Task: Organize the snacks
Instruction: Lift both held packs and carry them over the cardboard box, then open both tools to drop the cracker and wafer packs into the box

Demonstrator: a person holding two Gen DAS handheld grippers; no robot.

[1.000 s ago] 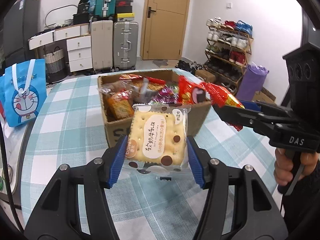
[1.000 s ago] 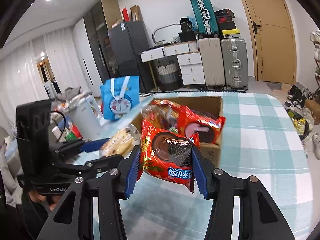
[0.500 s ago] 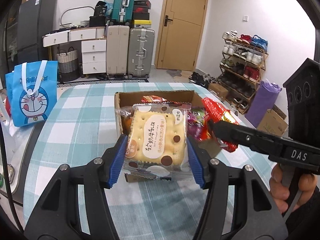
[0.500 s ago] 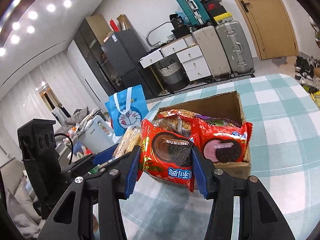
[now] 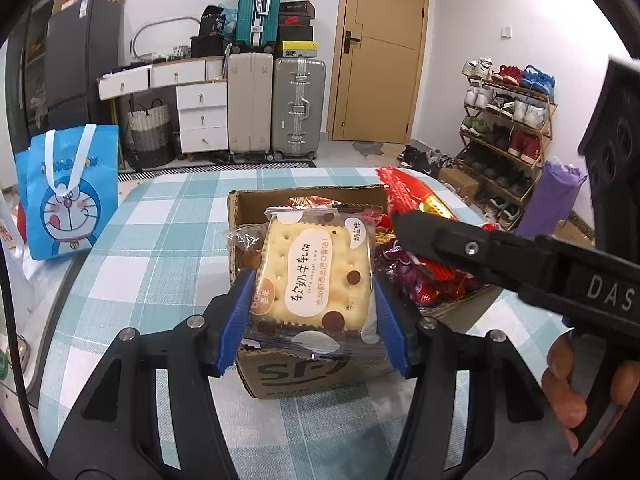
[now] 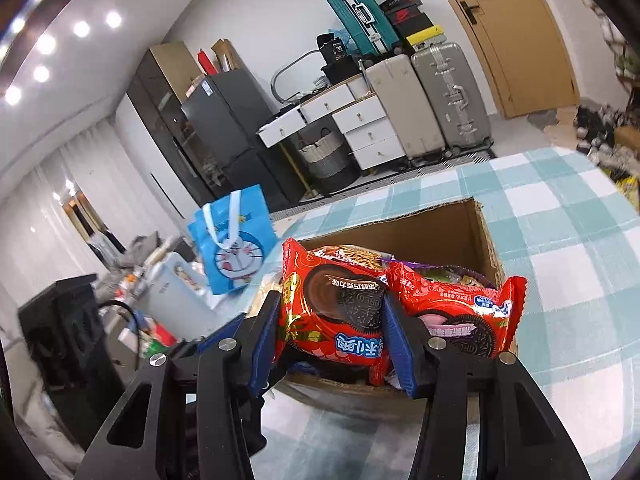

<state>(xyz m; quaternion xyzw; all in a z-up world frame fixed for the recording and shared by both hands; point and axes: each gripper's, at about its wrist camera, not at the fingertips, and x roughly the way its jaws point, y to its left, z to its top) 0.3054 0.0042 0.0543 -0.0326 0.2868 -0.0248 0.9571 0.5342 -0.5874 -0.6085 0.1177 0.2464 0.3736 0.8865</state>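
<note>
Both tools have closed in on the cardboard box [image 5: 320, 372] over the last second, so what were packets carried out over the checked surface [image 5: 132, 248] now hang right above the box. My read: drop-off is the step in hand, with release not yet done.

The left tool [image 5: 316, 312] is clamped on the cracker packet [image 5: 316, 276], pads squeezing its left and right edges. The packet stands upright facing the camera, print reading top to bottom, so its long axis runs 12 to 6. It sits over the near wall of the box.

The right tool [image 6: 334, 340] grips a red Oreo packet [image 6: 328, 312] the same way, long axis roughly 12 to 6 and leaning a little toward 11, print upside down to the camera. From the left view that tool [image 5: 404, 224] comes in from 3 o'clock over the box.

A second red Oreo packet [image 6: 460, 312] lies in the box at 3 o'clock from the held one. Whether the two touch is hard to say, as a pad hides the seam. The blue Doraemon bag [image 5: 68, 196] stands well off at 9 o'clock.
</note>
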